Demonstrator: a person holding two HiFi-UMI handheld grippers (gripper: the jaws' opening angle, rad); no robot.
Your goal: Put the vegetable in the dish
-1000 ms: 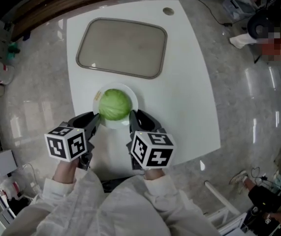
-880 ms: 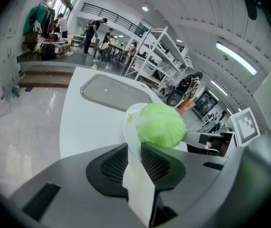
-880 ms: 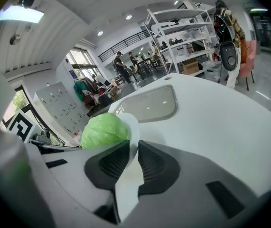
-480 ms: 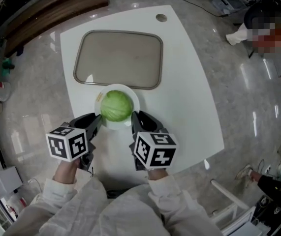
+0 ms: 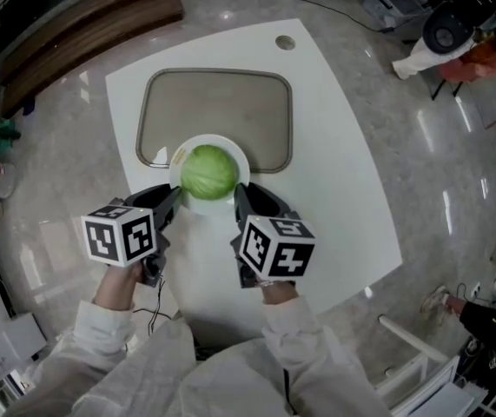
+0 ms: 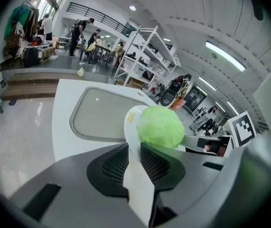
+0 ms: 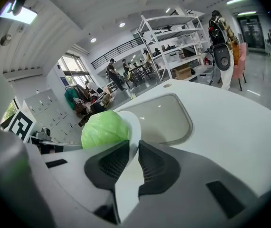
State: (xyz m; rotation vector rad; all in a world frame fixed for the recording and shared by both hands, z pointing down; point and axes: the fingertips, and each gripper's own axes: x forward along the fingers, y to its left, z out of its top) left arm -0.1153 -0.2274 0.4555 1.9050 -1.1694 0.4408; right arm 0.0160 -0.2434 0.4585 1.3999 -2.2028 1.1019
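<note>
**Q:** Grey marble-look floor (image 5: 48, 172) all round, white table (image 5: 334, 189) in the middle, big greyish tray (image 5: 221, 102) lying flat on it. So where's the veg at this point?

**A:** it's in already lol. Green cabbage (image 5: 208, 172) sits right in the middle of the white dish (image 5: 241, 157), a round head that fills most of it. Small yellow sticker (image 5: 179, 155) on the rim at the far left

**Q:** and the dish itself, on the table or on the tray?

**A:** near side is over the table, far side overlaps the tray's near edge. Can't tell from above whether it touches the tray or hangs over it. Both tools are on it, one per side

**Q:** proper grip or just resting against it?

**A:** left gripper (image 5: 172, 200) has the dish's left rim between its jaws and they're closing on it. In the left gripper view the dish's thin white edge (image 6: 131, 120) runs straight down the slot between the two dark ribbed pads (image 6: 114, 164), cabbage (image 6: 160, 126) bulging just past them. Right gripper (image 5: 241, 194) is clamped on the opposite rim. Same story in the right gripper view: dish rim (image 7: 134, 127) pinched between the pads (image 7: 114, 163), jaws nearly together, cabbage (image 7: 104, 129) to the left, tray (image 7: 163, 115) beyond

**Q:** anything else in shot?

**A:** white sleeves (image 5: 143, 354) at the bottom, a marker cube (image 5: 119, 237) on each tool, and white shelving (image 7: 182, 27) way back in the room
</note>
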